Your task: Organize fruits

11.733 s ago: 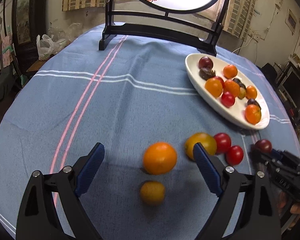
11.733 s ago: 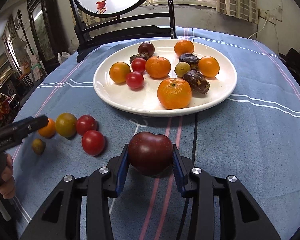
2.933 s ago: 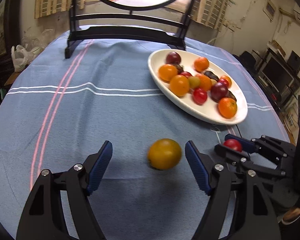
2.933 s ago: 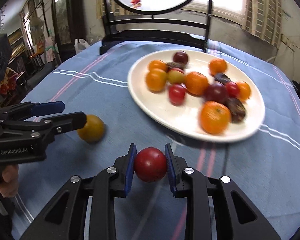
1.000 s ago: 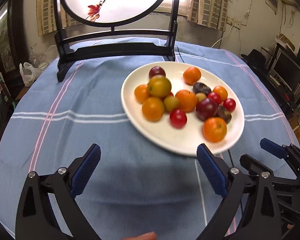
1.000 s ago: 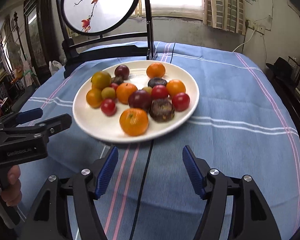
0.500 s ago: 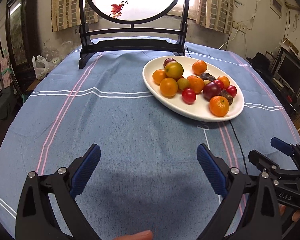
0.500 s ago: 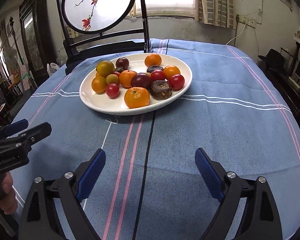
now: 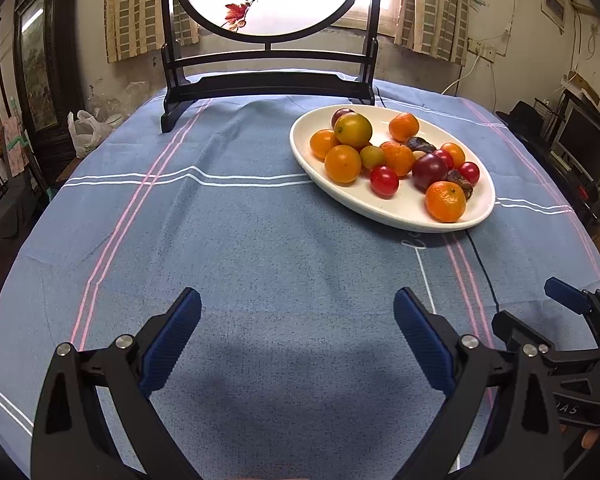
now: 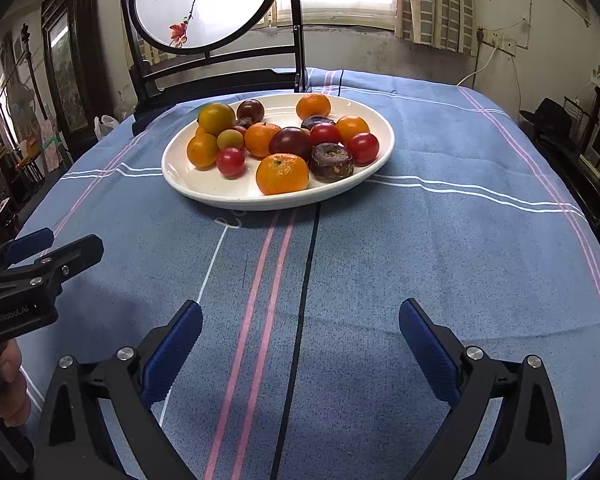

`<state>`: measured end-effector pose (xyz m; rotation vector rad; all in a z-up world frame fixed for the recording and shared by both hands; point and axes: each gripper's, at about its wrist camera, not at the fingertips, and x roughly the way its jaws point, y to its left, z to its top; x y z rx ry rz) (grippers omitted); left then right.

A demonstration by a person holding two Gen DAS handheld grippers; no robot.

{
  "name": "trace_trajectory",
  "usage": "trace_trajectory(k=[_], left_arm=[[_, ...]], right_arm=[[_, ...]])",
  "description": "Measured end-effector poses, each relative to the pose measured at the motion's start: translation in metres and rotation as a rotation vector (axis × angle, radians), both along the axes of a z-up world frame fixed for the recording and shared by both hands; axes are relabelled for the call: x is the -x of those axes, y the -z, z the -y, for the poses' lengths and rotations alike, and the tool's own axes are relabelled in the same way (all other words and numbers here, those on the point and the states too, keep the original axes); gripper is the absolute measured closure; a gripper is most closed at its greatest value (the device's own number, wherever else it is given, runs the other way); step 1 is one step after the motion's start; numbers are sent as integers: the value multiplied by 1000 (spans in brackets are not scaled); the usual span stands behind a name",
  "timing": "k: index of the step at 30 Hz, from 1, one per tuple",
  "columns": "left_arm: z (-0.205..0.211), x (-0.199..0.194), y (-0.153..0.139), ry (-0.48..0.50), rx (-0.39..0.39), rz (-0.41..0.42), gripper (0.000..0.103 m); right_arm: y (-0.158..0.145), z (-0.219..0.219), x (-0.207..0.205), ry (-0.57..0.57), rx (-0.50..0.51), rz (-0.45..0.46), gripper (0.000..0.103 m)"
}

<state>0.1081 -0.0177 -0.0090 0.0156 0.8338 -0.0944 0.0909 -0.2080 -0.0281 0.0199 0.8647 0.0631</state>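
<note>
left wrist view: left gripper (image 9: 296, 328) jaws wide apart, empty
right gripper (image 10: 300, 330): spread wide, empty
fruits (image 10: 280, 140): all on plate (image 10: 220, 194)
tablecloth (image 9: 260, 240): no loose fruit seen
progress: apparently complete

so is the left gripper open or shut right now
Open. In the left wrist view the left gripper has its blue fingers spread wide with only bare blue tablecloth between them, nothing held.
</note>
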Motion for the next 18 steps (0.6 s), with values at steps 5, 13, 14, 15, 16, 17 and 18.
trace_trajectory(k=[5,13,14,15,16,17,18], left_arm=[[0,1,1,0,-5,3,8],[2,-6,16,29,1,-59,8],[2,-8,22,29,3,-78,8],[1,-10,27,28,3,-92,8],[1,-11,33,21,-5,-108,8],[0,-12,37,15,-16,-119,8],[1,-13,40,14,-25,-126,8]], right_arm=[[1,1,0,1,-6,0,4],[13,6,-4,22,-15,-46,3],[16,7,-4,24,-16,-56,3],[18,7,-5,23,-17,-65,3],[20,7,-7,24,-16,-73,3],[21,7,-7,26,-15,-75,3],[21,7,-8,28,-11,-78,3]])
